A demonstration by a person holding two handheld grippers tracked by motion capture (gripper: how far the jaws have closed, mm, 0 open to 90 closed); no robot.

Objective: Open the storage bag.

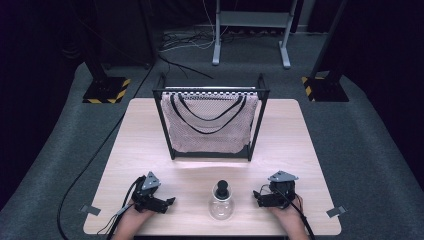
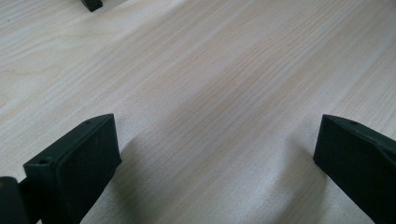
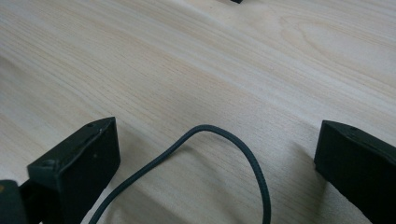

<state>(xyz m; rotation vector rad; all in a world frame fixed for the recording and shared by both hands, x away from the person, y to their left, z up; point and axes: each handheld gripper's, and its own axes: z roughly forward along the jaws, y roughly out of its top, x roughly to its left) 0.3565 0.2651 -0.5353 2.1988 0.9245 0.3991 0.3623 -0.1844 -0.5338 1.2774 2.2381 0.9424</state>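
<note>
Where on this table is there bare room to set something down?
Bare wood lies on both sides of the black frame holding the mesh bag, out to the table edges. The front strip is crowded: left hand-held gripper, glass bottle, right hand-held gripper.

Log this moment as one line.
left gripper open, on table | right gripper open, on table | flask between | mesh bag on rack

Both grippers low at the near edge, jaws spread.

The left gripper (image 1: 169, 202), held in the left hand (image 1: 134, 216), points right and inward; in its own view its jaws stand wide apart. The right gripper (image 1: 258, 196), held in the right hand (image 1: 285, 215), points left, jaws likewise wide, its cable (image 3: 224, 154) looping between them.
</note>
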